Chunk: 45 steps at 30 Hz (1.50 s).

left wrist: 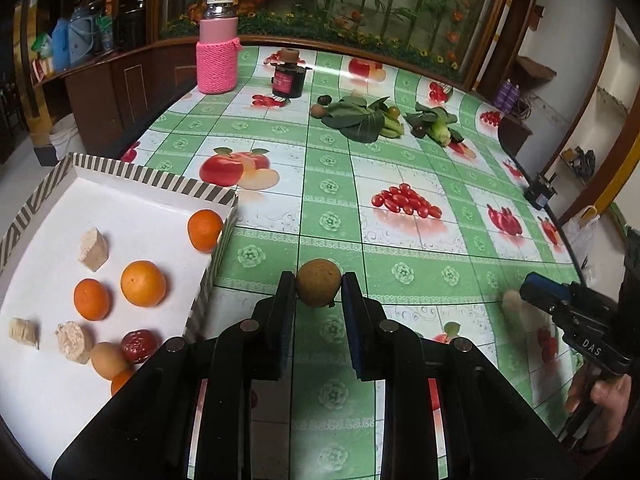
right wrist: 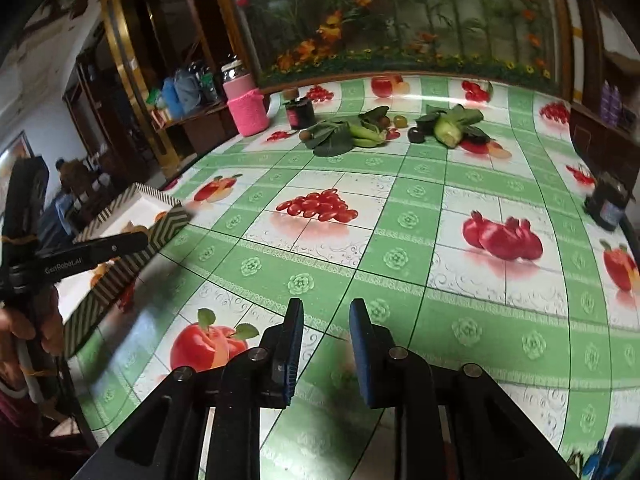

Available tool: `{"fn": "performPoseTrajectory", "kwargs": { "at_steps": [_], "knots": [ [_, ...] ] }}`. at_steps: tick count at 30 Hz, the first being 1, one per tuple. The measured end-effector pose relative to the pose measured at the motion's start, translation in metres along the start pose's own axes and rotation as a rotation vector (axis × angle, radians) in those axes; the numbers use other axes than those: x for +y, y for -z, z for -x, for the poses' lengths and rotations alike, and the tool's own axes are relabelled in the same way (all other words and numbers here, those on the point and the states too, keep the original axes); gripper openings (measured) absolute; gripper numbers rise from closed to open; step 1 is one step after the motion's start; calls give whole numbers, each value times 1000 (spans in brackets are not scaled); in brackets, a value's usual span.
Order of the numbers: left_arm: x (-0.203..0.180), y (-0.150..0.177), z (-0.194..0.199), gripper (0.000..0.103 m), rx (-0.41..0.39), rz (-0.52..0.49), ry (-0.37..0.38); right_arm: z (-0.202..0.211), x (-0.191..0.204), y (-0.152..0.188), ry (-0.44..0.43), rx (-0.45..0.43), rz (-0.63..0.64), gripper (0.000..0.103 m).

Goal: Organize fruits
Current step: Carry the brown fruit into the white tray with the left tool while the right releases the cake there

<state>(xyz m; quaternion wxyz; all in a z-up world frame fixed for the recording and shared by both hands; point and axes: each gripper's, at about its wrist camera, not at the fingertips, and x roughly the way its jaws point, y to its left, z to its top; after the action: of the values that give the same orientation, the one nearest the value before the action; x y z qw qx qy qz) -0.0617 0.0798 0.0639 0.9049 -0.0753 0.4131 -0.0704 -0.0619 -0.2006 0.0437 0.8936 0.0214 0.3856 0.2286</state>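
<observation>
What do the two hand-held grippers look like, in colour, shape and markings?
Both are black with angular linkage arms and round silver pivot pins. The fingers are flat plates with dark blue pads. The left hand-held gripper reads "GenRoboLAI" on its side; the right hand-held gripper reads "DAS".

Even, soft daylight brightens the glossy counter (left wrist: 400,240), which shows pale sheen and only faint shadows, while both fisheye views bow straight lines and darken at the corners, the background room is dim, and the striped box (right wrist: 132,248) smears with motion blur at the left edge.
</observation>
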Motion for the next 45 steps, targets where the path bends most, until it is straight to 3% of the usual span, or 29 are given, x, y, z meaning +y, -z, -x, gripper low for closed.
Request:
{"fn": "performPoseTrajectory", "kwargs": {
  "at_steps": [4,15,20,24,28,34,41,45],
  "knots": [
    [-4,2,4,23,-4,-14,9,0,-3,6,75,14,5,25],
    [1,3,20,23,-35,-14,-6,23,-31,25,106,7,-13,35],
    [3,6,23,23,-31,-12,-15,2,-28,16,167,31,32,35],
    [11,7,32,23,-43,-6,-35,-25,-31,11,217,107,57,35],
    [27,9,43,23,-57,11,-59,-27,-43,11,135,81,-20,28],
    [70,15,63,23,-74,79,-121,-25,-14,1,105,67,28,28],
    [124,32,86,23,-85,170,-201,-33,69,-25,-151,23,91,28],
    [148,45,94,23,-77,205,-238,-48,122,-33,-252,33,155,28]
  ]
}}
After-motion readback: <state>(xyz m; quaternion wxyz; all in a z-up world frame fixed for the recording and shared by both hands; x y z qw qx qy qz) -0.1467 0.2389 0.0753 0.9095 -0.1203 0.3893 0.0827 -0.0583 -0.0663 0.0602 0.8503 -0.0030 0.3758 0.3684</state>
